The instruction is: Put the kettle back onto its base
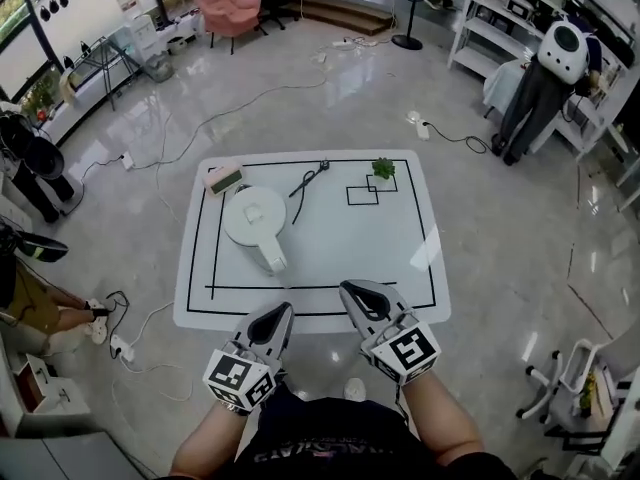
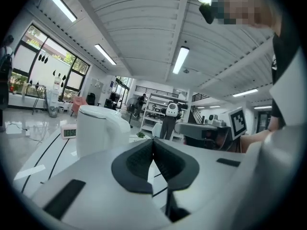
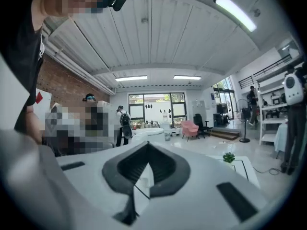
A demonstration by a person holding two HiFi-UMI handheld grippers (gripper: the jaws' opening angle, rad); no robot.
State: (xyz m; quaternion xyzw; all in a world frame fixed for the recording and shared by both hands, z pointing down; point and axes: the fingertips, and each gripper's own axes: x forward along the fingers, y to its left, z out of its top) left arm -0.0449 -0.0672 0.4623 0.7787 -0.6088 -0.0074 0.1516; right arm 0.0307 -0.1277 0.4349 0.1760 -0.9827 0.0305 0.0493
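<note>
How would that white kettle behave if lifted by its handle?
The kettle looks rigid and smooth, so probably slippery except at its handle. Lifted by that side handle, it would likely tilt. Its weight depends on water inside, which isn't visible.

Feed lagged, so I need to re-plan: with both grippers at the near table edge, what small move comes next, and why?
Probably open the left gripper and ease it toward the kettle. Both it and the right gripper are shut and empty, and the kettle's handle points toward the left one. I can't make out a separate base from here.
</note>
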